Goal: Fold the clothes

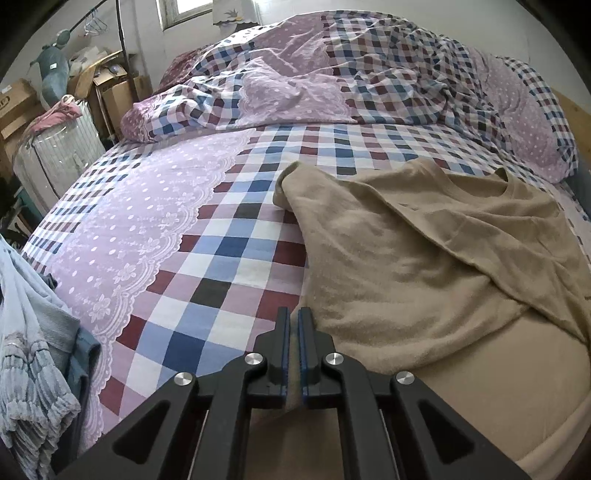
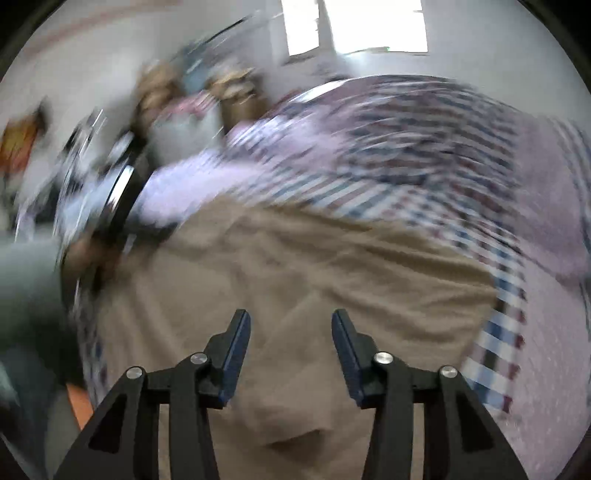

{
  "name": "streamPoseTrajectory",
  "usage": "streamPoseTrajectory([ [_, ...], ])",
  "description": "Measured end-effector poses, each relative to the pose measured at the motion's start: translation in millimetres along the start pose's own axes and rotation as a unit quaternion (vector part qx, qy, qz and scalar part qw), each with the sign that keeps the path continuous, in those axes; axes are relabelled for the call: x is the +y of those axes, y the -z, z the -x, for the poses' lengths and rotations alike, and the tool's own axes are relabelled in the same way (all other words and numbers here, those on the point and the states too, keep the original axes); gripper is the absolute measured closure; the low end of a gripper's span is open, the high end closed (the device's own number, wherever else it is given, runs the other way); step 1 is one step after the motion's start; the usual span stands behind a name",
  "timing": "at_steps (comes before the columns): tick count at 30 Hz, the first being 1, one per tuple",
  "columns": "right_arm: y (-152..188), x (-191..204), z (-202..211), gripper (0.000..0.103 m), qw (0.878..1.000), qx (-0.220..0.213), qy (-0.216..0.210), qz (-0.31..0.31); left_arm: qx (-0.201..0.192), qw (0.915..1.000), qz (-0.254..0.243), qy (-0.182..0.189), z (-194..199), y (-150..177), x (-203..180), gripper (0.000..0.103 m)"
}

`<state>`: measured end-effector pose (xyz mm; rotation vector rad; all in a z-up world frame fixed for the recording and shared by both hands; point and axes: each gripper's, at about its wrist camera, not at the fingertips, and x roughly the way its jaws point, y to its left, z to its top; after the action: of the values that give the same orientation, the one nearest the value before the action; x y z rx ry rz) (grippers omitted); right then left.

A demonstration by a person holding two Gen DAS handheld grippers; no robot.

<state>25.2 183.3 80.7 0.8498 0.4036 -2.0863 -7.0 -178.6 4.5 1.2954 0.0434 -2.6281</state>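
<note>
A: What does the L wrist view give you that the R doesn't?

B: It's sharp. Left tool (image 1: 294,314) has its jaws nearly together w/ a strip of tan cloth pinched between the blue pads. That cloth is the tan shirt (image 1: 424,258), one garment, spread on the bed (image 1: 229,236) ahead and to the right of the tool, neck hole at the far right, one sleeve folded across the body. Checked and lilac sheet runs to the tool's left. Crumpled quilt (image 1: 332,74) in the same print is well beyond the shirt. Pile of pale blue clothes (image 1: 33,350) hangs at the near left edge; can't count the pieces. Boxes and clutter far left, by the wall.

A: And the R wrist view?

B: Smeared w/ motion blur, so little detail. But it shows the right tool (image 2: 291,321), jaws wide apart, nothing between them. Tan shirt (image 2: 303,280) lies directly under and ahead of it; can't tell if the fingers touch the cloth. At the tool's left there's a grey sleeve (image 2: 26,280) and something dark, prob the other rig, too blurred to say. Window (image 2: 354,26) straight ahead, up high.

A: Counts?

B: 2 tools, 1 tan shirt, 1 bed.
</note>
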Motion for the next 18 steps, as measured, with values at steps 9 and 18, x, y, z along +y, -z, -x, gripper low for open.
streamPoseTrajectory([
  [9, 41.9, 24.0, -45.4, 0.071, 0.988, 0.134, 0.043, 0.067, 0.001, 1.0000, 0.009, -0.001, -7.2, 1.3, -0.8, 0.100],
  [18, 26.3, -94.3, -4.9, 0.099, 0.976, -0.012, 0.086, -0.201, 0.002, 1.0000, 0.007, -0.005, -10.4, 1.0, -2.1, 0.099],
])
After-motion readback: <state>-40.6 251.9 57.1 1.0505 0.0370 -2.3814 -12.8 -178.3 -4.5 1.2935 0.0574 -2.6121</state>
